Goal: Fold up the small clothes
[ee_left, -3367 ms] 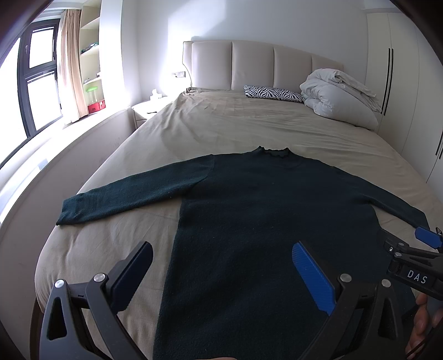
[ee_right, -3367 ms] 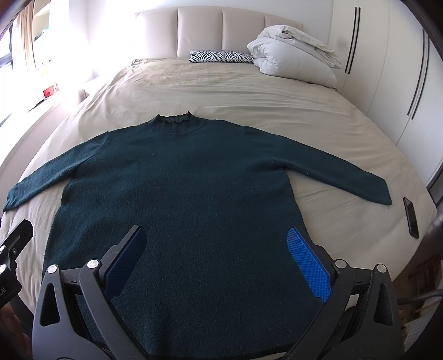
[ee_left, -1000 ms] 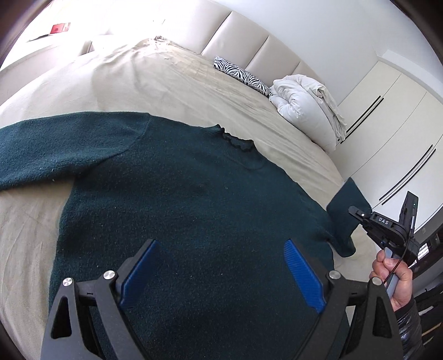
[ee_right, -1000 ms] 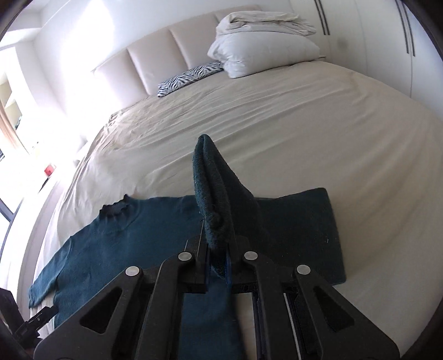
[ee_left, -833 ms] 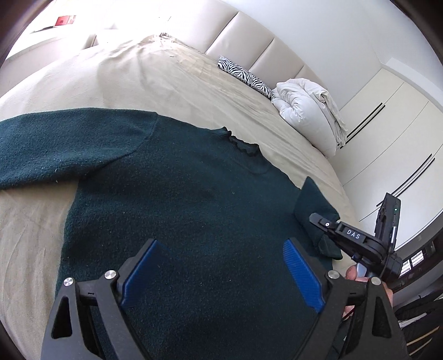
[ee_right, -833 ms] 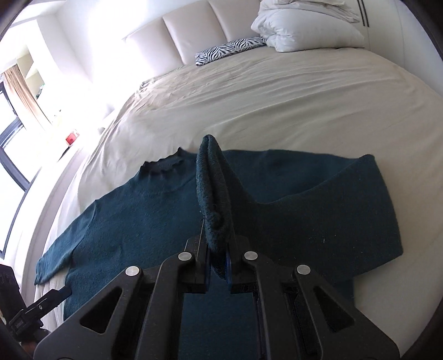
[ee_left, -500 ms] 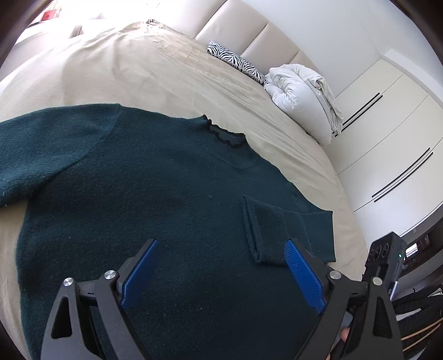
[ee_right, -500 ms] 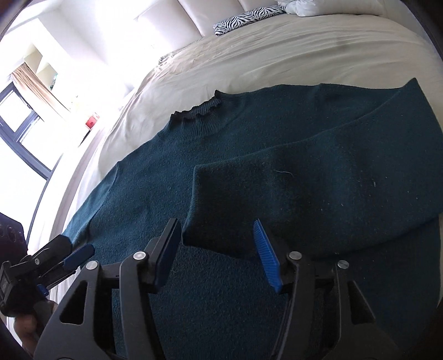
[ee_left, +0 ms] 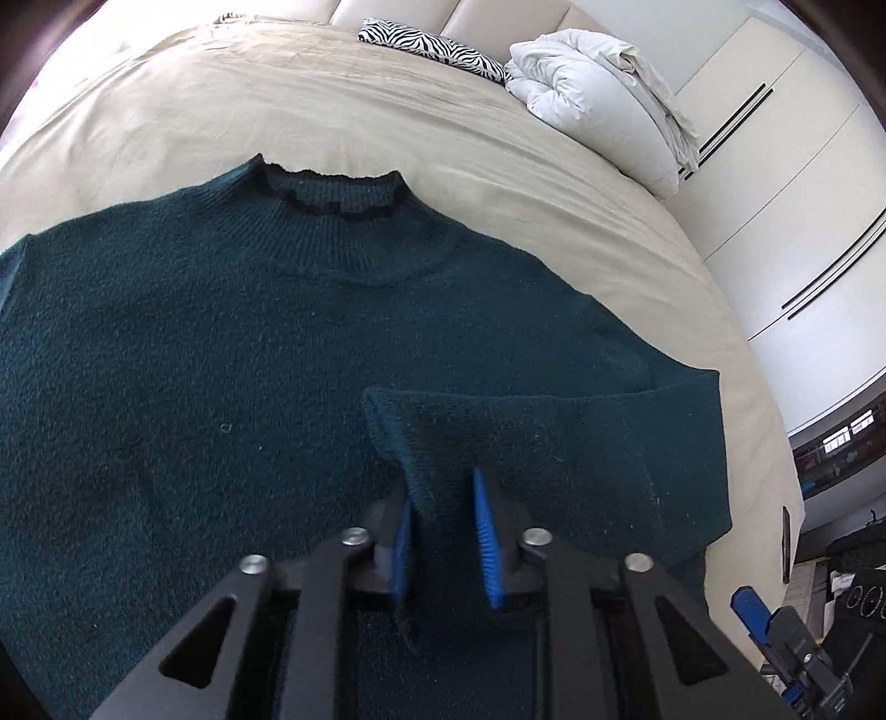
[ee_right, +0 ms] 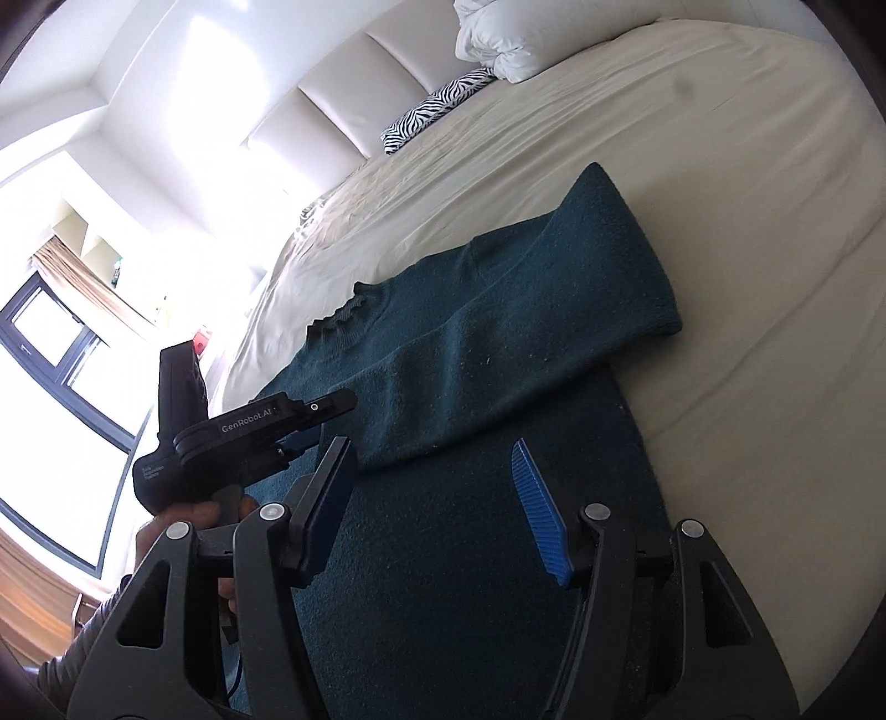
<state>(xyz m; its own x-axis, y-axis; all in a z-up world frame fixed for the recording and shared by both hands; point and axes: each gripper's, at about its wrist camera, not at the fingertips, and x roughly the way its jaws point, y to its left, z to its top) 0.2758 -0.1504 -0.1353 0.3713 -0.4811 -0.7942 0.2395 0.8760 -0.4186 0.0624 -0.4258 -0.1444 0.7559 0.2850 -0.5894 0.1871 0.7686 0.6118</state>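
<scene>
Folded sleeve cuff (ee_left: 437, 476) lies between the closing left tongs (ee_left: 443, 545).

1. The sweater (ee_left: 232, 343) is lying flat on the bed (ee_left: 387, 111), collar toward the headboard (ee_right: 354, 83).
2. Its right sleeve (ee_left: 554, 443) is lying folded across the body.
3. The zebra pillow (ee_left: 432, 47) and folded duvet (ee_left: 598, 105) are sitting beyond the collar.

A home bedroom. A wide bed (ee_left: 387, 105) with a beige sheet fills the view, backed by a padded cream headboard (ee_right: 354, 72). A zebra-print pillow (ee_left: 432, 47) and a bundled white duvet (ee_left: 598, 99) lie at its head. Built-in white wardrobes (ee_left: 775, 183) line one side; a curtained window (ee_right: 61, 332) lights the other.
</scene>
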